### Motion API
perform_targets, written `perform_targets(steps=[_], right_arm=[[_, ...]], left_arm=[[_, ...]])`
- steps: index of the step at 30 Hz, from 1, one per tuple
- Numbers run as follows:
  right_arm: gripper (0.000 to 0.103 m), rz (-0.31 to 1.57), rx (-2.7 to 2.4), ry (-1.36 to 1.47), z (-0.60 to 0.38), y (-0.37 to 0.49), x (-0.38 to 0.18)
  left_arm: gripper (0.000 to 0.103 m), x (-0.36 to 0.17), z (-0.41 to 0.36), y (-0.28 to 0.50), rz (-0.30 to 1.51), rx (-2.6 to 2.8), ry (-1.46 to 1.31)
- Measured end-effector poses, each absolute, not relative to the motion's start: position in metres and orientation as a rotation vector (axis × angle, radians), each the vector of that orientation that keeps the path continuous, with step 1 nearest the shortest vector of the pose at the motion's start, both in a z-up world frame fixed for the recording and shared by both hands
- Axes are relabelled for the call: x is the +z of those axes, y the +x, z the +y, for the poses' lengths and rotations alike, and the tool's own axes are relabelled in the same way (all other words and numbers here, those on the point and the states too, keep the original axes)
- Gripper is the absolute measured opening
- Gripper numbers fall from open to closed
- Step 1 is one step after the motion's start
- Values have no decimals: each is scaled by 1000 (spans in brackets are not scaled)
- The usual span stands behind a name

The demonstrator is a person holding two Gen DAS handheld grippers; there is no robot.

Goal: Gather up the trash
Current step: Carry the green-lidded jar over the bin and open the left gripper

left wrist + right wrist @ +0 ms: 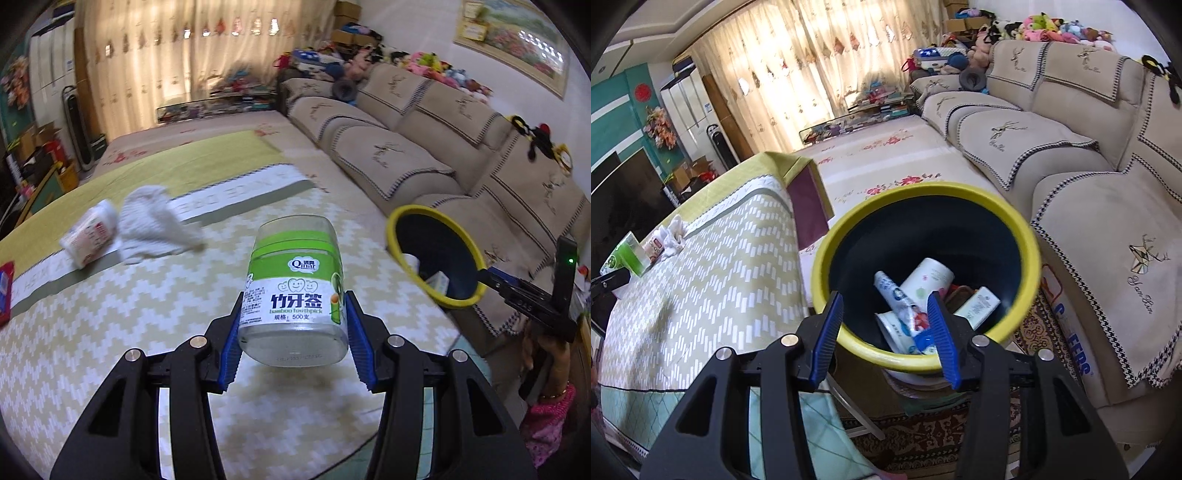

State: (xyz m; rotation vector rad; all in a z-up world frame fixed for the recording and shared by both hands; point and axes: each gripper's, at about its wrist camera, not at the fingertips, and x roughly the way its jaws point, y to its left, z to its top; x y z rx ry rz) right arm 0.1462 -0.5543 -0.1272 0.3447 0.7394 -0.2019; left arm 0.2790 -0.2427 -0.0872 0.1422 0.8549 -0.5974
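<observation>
My left gripper [294, 295] is shut on a clear toothpick jar [293, 258] with a green label, held above the patterned tablecloth [110, 332]. On the cloth behind it lie a crumpled white tissue [155, 225] and a small white and red bottle [90, 236]. My right gripper [884, 295] holds the near rim of a dark trash bin with a yellow rim [923, 190], one pad outside, one inside. The bin holds a toothpaste tube [897, 299], a white cup [927, 277] and a small box [979, 306]. The bin [397, 221] hangs right of the jar, opening tilted toward it.
A beige sofa [424, 158] runs along the right behind the bin. A red packet [5, 291] lies at the table's left edge. A person's hand [550, 354] in a pink sleeve grips the right tool. A patterned rug [923, 435] lies below the bin.
</observation>
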Motion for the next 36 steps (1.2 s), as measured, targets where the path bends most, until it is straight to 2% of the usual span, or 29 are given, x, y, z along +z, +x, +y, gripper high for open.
perform_targets(steps=[11, 21, 28, 29, 30, 32, 36], right_arm=[[47, 695, -287, 404, -597, 107, -131], [47, 695, -328, 445, -623, 88, -140], [51, 707, -338, 465, -629, 87, -146], [51, 711, -337, 468, -629, 88, -147], [51, 712, -334, 471, -628, 88, -147], [51, 716, -329, 471, -627, 90, -148], [51, 720, -313, 468, -622, 95, -149]], left_arm=[[50, -85, -375, 256, 856, -801, 263], [50, -125, -479, 269, 936, -869, 356], [50, -147, -516, 286, 973, -880, 368], [51, -147, -518, 287, 974, -876, 361], [58, -146, -518, 288, 971, -874, 355], [66, -140, -513, 288, 946, -872, 339], [68, -120, -484, 286, 904, -873, 311]])
